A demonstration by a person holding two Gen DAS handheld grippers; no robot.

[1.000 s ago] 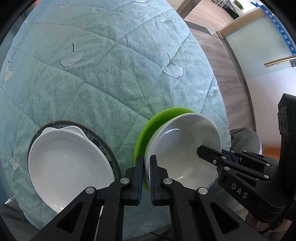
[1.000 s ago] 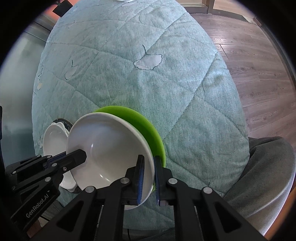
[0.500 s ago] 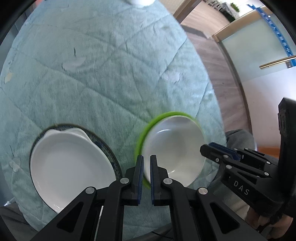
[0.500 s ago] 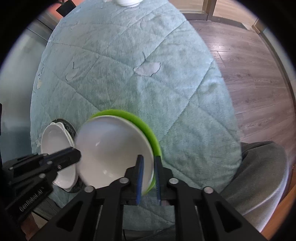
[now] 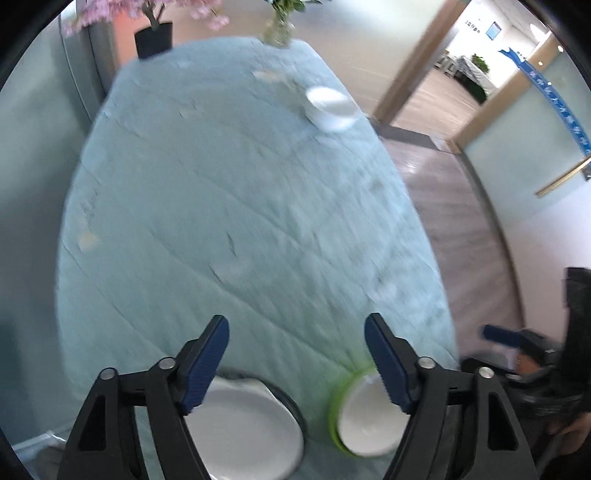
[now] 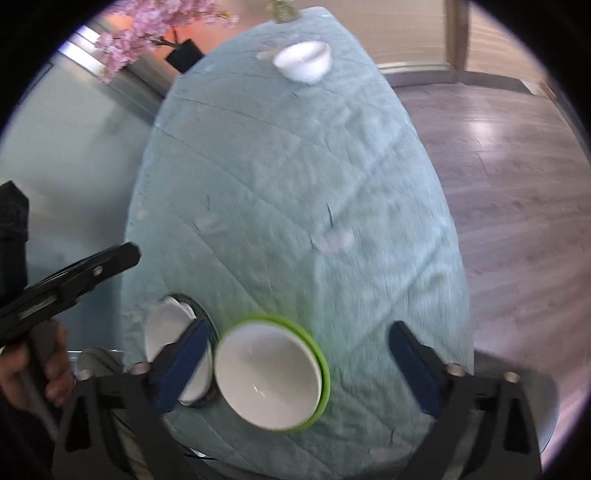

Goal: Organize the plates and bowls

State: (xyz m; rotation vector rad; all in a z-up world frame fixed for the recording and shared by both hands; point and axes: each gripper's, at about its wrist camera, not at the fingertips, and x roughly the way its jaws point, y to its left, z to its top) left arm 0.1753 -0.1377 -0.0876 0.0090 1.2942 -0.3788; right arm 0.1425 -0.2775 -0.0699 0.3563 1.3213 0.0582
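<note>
A white bowl (image 6: 266, 376) sits in a green plate (image 6: 325, 369) at the near edge of the table. To its left a white dish (image 6: 166, 328) lies on a dark-rimmed plate. My right gripper (image 6: 299, 326) hovers above the bowl, jaws opening wide, pads clear of it. In the left wrist view, the same bowl (image 5: 369, 424) and green plate (image 5: 336, 398) show low right and the white dish (image 5: 243, 432) low centre. My left gripper (image 5: 295, 319) is above them, jaws opening, with nothing between them. A small white bowl (image 5: 330, 107) stands far across the table.
The table wears a teal quilted cloth (image 5: 240, 203). A glass vase (image 5: 279, 29) and a black pot of pink blossom (image 5: 153, 37) are at its far end. Wood floor (image 6: 517, 184) lies to the right. A person's hand (image 6: 37, 369) holds the left gripper (image 6: 74, 277).
Both grippers let go of the white bowl's rim, opened wide and rose back from it. The bowl now rests in the green plate, and the far end of the table has come into view.
</note>
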